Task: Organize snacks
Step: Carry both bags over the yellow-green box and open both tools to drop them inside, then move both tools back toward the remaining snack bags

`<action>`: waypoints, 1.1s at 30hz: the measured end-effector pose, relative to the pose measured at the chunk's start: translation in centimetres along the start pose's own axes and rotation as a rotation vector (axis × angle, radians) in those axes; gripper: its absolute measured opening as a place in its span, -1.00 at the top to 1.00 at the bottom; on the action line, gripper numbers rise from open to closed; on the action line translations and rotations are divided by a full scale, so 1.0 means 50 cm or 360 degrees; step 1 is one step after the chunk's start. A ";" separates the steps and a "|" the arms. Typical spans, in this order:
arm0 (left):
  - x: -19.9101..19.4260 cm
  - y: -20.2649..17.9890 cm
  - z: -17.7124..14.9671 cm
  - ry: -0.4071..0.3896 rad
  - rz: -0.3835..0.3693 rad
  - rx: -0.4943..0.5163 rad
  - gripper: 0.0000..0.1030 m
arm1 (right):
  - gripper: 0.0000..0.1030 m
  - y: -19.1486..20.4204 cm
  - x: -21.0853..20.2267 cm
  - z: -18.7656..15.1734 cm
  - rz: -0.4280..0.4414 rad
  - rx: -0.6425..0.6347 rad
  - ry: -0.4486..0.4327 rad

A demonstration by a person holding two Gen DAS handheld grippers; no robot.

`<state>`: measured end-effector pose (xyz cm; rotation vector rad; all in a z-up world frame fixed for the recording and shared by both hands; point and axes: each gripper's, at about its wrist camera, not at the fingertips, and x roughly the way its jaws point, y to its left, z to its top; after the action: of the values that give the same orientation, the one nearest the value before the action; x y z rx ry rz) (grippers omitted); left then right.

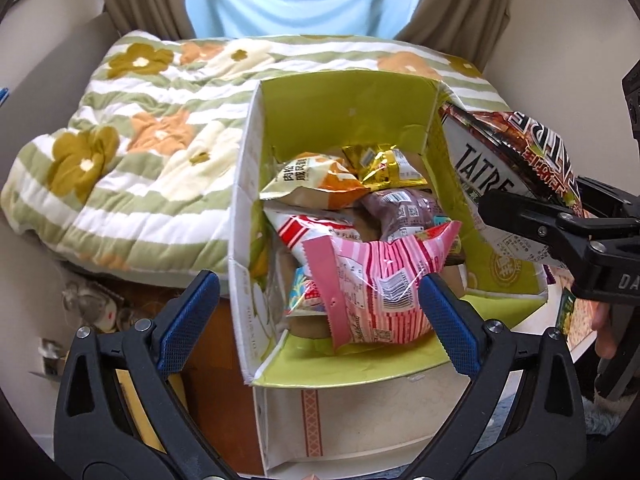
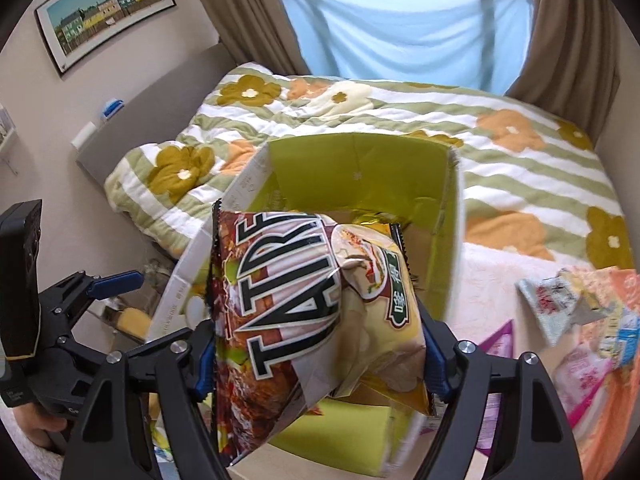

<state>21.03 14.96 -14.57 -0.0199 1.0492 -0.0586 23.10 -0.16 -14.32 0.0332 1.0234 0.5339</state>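
An open carton with a green lining (image 1: 344, 96) stands against the bed and holds several snack packets. On top lies a pink striped packet (image 1: 384, 276). My left gripper (image 1: 319, 280) hangs open over it; one blue pad is outside the carton's left wall and the other is beside the packet. My right gripper (image 2: 316, 332) grips a large TATRE chips bag (image 2: 304, 304) over the carton (image 2: 360, 160), and both pads touch the bag's sides. In the left wrist view the chips bag (image 1: 516, 136) hangs at the carton's right wall with my right gripper (image 1: 532, 196) on it.
A flowered green-striped quilt (image 1: 132, 152) covers the bed behind and to the left of the carton. Several loose snack packets (image 2: 568, 308) lie on a pale cloth at the right. A white box (image 1: 340, 428) sits under the carton's near edge. Curtains hang at the back.
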 end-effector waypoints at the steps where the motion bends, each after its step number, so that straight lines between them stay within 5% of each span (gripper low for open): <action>1: -0.001 0.001 -0.002 0.0001 0.0008 -0.0003 -0.93 | -0.74 0.003 -0.002 -0.001 -0.0002 0.0004 -0.0022; 4: -0.007 0.005 -0.008 -0.0004 0.0020 -0.0017 -0.93 | -0.98 0.006 -0.013 -0.003 0.0007 0.0004 -0.0076; 23: -0.050 0.008 -0.031 -0.0030 -0.0051 -0.0016 -0.93 | -0.98 0.016 -0.073 -0.043 -0.0077 0.0073 -0.0146; 33: -0.091 -0.072 -0.031 -0.0123 -0.0165 0.0102 -0.93 | -0.98 -0.020 -0.198 -0.088 -0.0285 0.0193 -0.0268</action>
<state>17.25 11.64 -11.24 -0.0184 0.9679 -0.1839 15.92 -6.35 -8.96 0.0918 0.8830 0.3001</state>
